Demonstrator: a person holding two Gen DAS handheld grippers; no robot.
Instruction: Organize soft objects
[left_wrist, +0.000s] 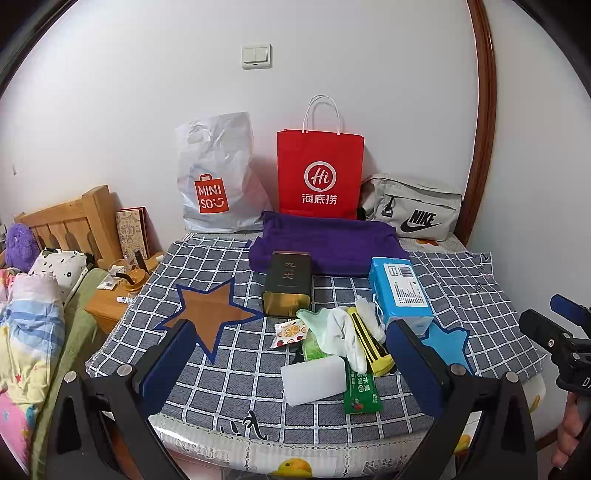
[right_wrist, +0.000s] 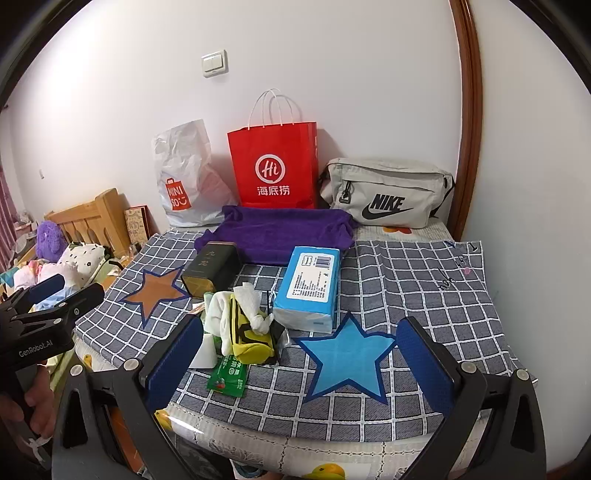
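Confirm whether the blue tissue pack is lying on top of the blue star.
No, the blue tissue pack lies just behind the blue star, whose whole shape shows uncovered on the checked cloth.

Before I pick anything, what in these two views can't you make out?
- Red bag, white bag, grey pouch: contents hidden by their own walls, both views.
- Pile: lower items covered by the white cloth and yellow pouch.
- Tin lettering: too small.
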